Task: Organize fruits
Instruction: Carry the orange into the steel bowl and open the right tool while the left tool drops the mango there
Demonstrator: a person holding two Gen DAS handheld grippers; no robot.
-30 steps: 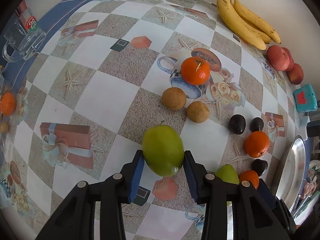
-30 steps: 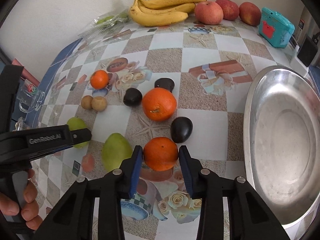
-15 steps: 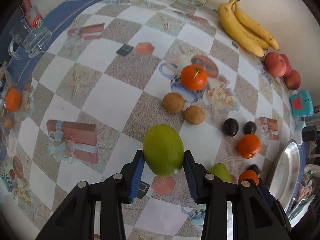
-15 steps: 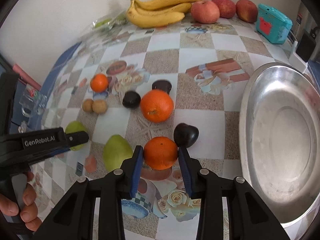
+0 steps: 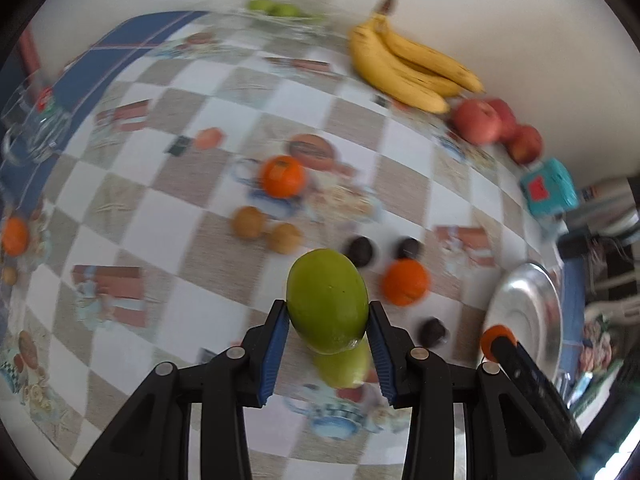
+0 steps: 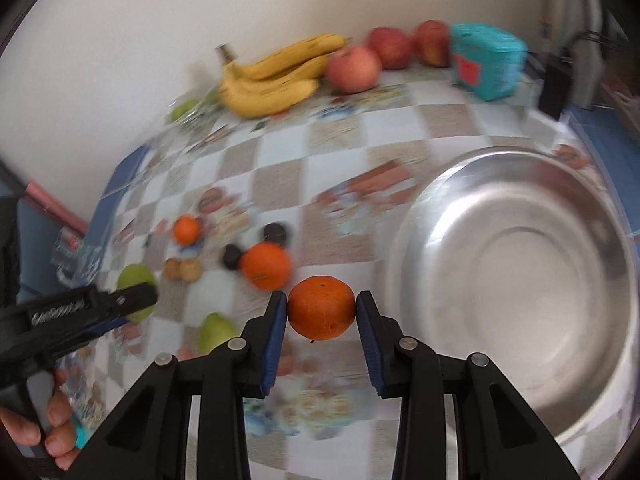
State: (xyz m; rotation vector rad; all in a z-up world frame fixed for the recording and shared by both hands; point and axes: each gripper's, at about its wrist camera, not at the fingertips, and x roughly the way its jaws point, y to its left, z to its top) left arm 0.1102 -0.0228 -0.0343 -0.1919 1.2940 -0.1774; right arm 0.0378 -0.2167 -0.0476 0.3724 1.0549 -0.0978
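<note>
My left gripper (image 5: 328,334) is shut on a green mango (image 5: 327,300) and holds it above the table. A second green fruit (image 5: 342,368) lies on the table below it. My right gripper (image 6: 322,316) is shut on an orange (image 6: 322,307), lifted near the left rim of the steel bowl (image 6: 520,280). In the left wrist view the right gripper (image 5: 496,340) with its orange shows beside the bowl (image 5: 520,320). In the right wrist view the left gripper (image 6: 132,300) with the mango (image 6: 134,276) shows at the left.
On the checked tablecloth lie two oranges (image 5: 404,282) (image 5: 282,176), two brown fruits (image 5: 266,228), several dark plums (image 5: 360,252), bananas (image 5: 408,68), red apples (image 5: 492,124) and a teal box (image 5: 548,192). A glass mug (image 5: 36,132) stands at the far left.
Both grippers have lifted their fruit off the table. The right one has swung right toward the steel bowl; the left has moved right and up with the mango.
</note>
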